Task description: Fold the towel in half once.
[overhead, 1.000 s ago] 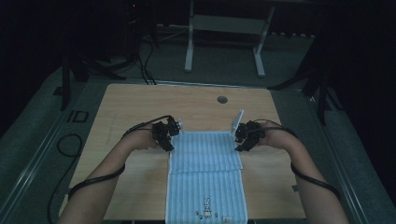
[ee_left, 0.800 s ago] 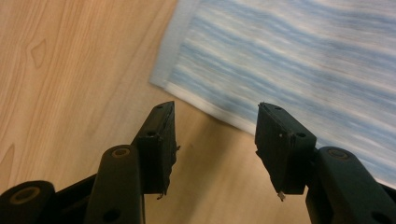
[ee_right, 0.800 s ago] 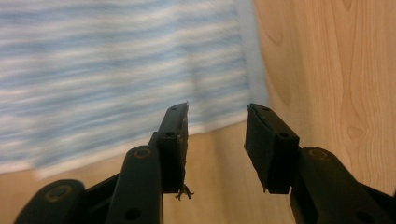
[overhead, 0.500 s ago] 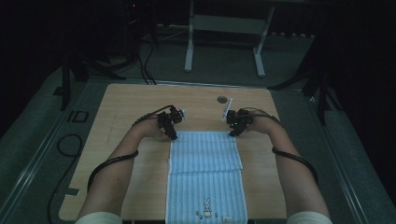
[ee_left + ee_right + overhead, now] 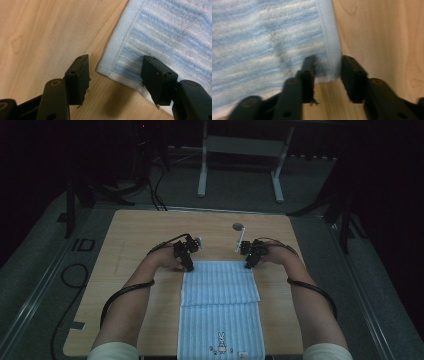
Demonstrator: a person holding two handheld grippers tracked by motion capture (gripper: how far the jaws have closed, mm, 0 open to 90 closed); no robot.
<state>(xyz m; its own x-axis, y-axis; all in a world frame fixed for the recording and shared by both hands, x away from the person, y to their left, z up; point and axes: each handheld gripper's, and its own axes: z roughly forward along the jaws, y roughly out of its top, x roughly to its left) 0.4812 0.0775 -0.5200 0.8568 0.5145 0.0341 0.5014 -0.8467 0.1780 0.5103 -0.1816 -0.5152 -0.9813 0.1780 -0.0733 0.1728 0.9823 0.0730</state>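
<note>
High view: towel (image 5: 220, 287) folded on desk (image 5: 135, 235) | left gripper (image 5: 188, 265) fingers spread, opening off its corner | right gripper (image 5: 248, 264) fingers spread, closing astride its corner | next: retreat.

Both arms reach forward from the near side, one on the left and one on the right. The left gripper (image 5: 186, 256) points down, and its jaws have just been opening and stand wide apart. The right gripper (image 5: 251, 256) points down too; its jaws have just been closing, with a gap between them.
</note>
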